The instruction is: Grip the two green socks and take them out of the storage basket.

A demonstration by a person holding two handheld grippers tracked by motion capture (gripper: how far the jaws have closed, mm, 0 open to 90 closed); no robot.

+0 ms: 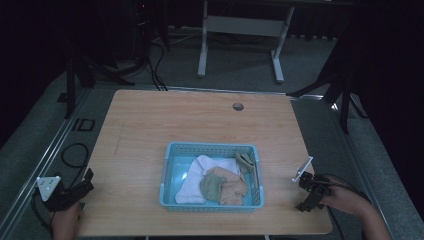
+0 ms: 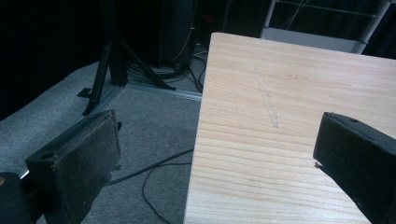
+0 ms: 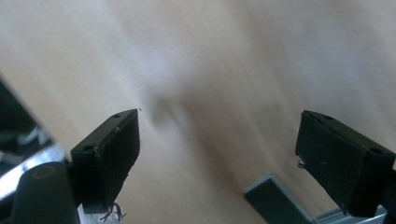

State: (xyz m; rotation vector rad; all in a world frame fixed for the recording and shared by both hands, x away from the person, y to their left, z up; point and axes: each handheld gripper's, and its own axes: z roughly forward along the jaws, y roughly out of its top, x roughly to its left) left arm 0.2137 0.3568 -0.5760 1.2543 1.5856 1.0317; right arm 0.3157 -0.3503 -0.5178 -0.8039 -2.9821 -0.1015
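Observation:
A light blue plastic basket (image 1: 172, 150) sits on the wooden table (image 1: 150, 120) near its front middle. Inside lie a white cloth (image 1: 196, 179), an olive green cloth (image 1: 212, 186), a peach cloth (image 1: 234, 190) and a small greenish piece (image 1: 244, 160) by the right wall. My left gripper (image 1: 89, 180) hovers at the table's front left edge, open and empty; its own view has the jaws wide apart (image 2: 215, 154) over the table edge. My right gripper (image 1: 303, 192) is at the front right of the table, held in a hand, open (image 3: 219, 144) with nothing between the jaws.
A round cable hole (image 1: 238, 106) is at the table's back middle. Grey carpet with black cables (image 1: 75, 155) lies left of the table. A white desk frame (image 1: 240, 30) and dark tripod legs (image 1: 330, 85) stand behind. The table's left edge (image 2: 198, 140) runs between my left jaws.

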